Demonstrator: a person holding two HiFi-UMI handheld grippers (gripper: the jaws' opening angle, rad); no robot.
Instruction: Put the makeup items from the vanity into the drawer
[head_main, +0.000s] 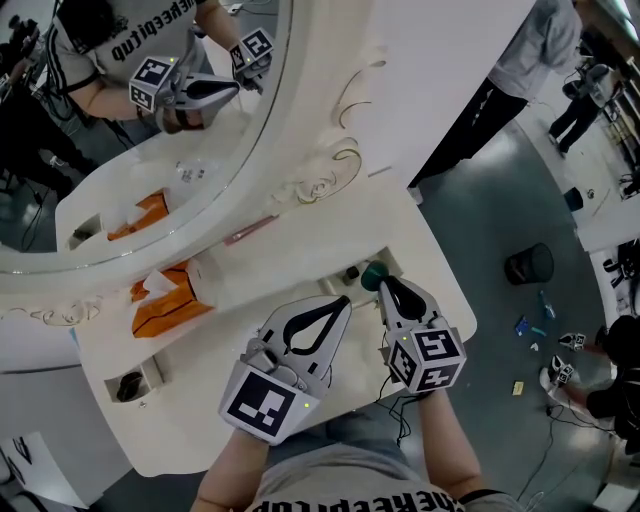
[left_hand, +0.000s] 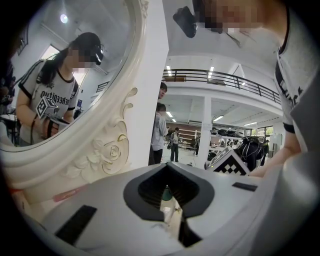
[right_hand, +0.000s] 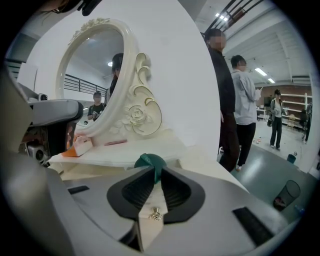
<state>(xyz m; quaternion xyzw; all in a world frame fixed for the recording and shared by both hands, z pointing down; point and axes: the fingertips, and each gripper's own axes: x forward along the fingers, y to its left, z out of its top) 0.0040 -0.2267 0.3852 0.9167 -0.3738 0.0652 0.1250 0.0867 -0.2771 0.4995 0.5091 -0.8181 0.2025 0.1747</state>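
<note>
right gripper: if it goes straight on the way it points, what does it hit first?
The right gripper would meet the round green item first: it sits dead ahead, right at the fingertips. Whether they already touch it is unclear. Behind it lies the vanity top.

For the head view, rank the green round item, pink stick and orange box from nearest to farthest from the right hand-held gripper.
1. green round item, at the right hand-held gripper's tips.
2. pink stick, up-left by the mirror frame.
3. orange box, farthest left.
</note>
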